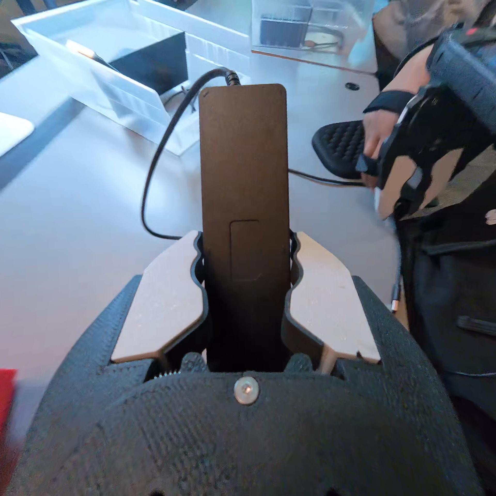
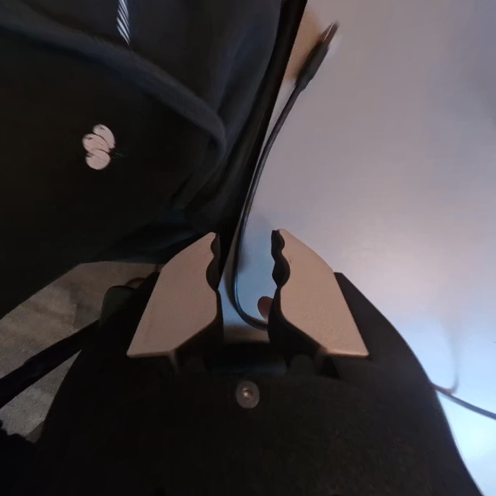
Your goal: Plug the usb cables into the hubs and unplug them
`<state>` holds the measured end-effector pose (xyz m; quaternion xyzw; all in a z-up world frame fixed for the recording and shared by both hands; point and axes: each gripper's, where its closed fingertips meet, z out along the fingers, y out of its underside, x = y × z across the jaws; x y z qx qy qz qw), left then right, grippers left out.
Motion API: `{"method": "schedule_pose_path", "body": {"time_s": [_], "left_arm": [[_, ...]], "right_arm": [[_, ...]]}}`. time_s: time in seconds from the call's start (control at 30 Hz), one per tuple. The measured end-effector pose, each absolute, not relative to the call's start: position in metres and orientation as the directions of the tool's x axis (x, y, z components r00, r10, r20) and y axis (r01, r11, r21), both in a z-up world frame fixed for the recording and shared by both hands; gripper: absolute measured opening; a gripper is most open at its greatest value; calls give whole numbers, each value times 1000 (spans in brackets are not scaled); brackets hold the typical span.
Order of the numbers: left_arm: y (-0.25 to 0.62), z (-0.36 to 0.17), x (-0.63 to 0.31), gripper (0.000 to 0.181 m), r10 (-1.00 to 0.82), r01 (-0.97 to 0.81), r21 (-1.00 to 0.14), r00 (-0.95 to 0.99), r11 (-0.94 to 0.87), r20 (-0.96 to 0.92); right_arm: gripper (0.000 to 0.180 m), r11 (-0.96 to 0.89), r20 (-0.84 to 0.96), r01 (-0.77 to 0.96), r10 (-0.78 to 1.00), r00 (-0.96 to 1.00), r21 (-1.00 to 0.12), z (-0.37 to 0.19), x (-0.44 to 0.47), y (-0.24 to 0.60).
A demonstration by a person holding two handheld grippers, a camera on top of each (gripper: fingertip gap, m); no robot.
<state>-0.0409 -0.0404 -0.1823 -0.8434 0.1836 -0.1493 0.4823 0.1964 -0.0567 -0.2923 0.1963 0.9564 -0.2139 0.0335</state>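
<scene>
Between the tan pads of the left hand-held gripper [image 1: 245,241], a flat dark-brown rectangular hub [image 1: 243,161] is clamped by its two long edges, its near end sunk deep in the gap and its far end jutting forward above the pale grey worktop [image 1: 67,214]. Holding it this way appears to keep the body steady while leaving its exposed sides and far end free, so that a plug could be pushed in against a firm grip. From that far end a black round cable [image 1: 158,150] rises, loops left and comes down onto the worktop.

Farther right in the left wrist view, the right hand-held gripper [image 1: 418,188] hangs low near the worktop edge, blurred, with a silver-tipped plug [image 1: 396,298] dangling below the edge close by.

Only the right wrist view shows that gripper's state: the right hand-held gripper [image 2: 245,247] is parted to a narrow gap and holds nothing. A thin black usb cable [image 2: 257,174] runs along the worktop edge and curves through the gap without being pinched, so a grasp looks not yet made. Dark clothing [image 2: 107,107] fills the left of that view. The hub is absent there, and the clear plastic trays [image 1: 120,67] appear only from the left.
</scene>
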Motion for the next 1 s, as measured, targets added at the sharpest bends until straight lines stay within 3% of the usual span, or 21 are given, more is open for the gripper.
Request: {"method": "schedule_pose_path", "body": {"time_s": [0.03, 0.17, 0.3, 0.4, 0.5, 0.63, 0.77, 1.0], "left_arm": [[-42, -185, -35, 63, -461, -128, -874, 879, -469, 118], [-44, -194, -27, 62, -447, -36, -866, 867, -499, 221], [-45, -206, -13, 63, -462, 22, -833, 824, -552, 328], [-44, -214, 4, 63, -479, 56, -794, 771, -606, 419], [-41, -223, 21, 63, -474, 91, -735, 710, -671, 521], [-40, -234, 37, 63, -441, 135, -652, 633, -746, 636], [-43, -236, 50, 62, -447, 170, -620, 553, -766, 703], [-46, -249, 65, 60, -437, 107, -576, 544, -811, 717]], "right_arm": [[36, 843, -149, 391, 361, -921, -369, -299, 199, -57], [5, 872, -84, 356, 348, -934, -337, -305, 194, -59], [4, 856, 76, 295, 359, -930, -424, -282, 165, -57], [4, 859, 386, 199, 404, -829, -471, -243, 118, -42], [3, 923, 682, 75, 331, -652, -377, -208, 81, -27], [0, 997, 849, 0, 68, -524, -80, -203, 58, -14], [0, 995, 897, -42, 66, -437, -94, -199, 46, -22], [8, 992, 910, -117, -86, -405, 41, -200, 39, -27]]}}
